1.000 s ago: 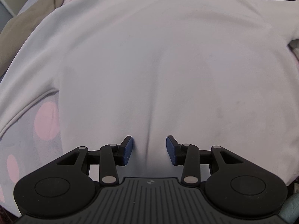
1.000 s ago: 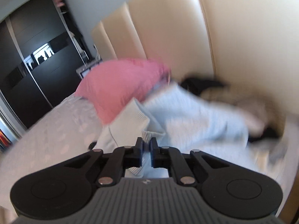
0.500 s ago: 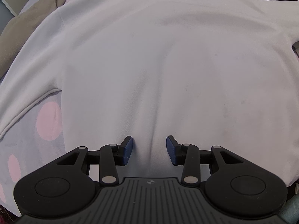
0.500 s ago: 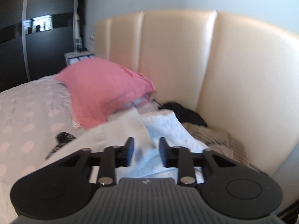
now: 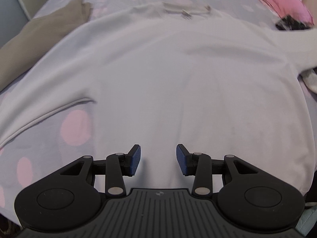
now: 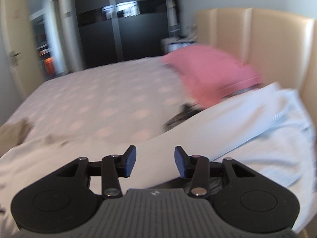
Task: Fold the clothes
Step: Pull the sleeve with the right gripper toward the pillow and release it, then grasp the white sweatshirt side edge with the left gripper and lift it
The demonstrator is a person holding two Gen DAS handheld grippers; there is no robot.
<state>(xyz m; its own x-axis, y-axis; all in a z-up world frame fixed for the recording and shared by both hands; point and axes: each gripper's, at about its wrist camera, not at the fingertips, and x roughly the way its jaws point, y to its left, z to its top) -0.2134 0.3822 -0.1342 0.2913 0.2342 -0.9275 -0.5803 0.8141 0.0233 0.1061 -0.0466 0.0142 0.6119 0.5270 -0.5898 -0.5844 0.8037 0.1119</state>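
Item 1, far left: a tan folded garment (image 5: 39,39) lying on the bed (image 5: 65,150), its edge just beside the shoulder of the main piece.

Item 2: the bed's covering, pale lilac with pink dots, bare under the left sleeve and beyond the collar.

Item 3, centre: a white long-sleeved top (image 5: 168,83) spread flat on the bed, collar away from the viewer, one sleeve running off to the lower left, the other out to the upper right. Nothing lies on its body.

Item 4: the left claw (image 5: 158,159), pointing steeply down over the hem end of the top, jaws apart with only cloth showing below the gap; whether the pads touch it cannot be told.

Item 5: the right claw (image 6: 155,163), aimed across the bed, jaws opening with nothing between them; the white sleeve (image 6: 227,123) passes beneath.

Item 6, right: a small dark object (image 5: 290,22), blurred, beside the sleeve at the foot of a pink pillow (image 6: 210,73).

Item 7: a light blue garment (image 6: 277,138) heaped under the sleeve's end.

Item 8, far right: a cream padded headboard (image 6: 277,45). A dark wardrobe (image 6: 122,23) stands behind the bed.
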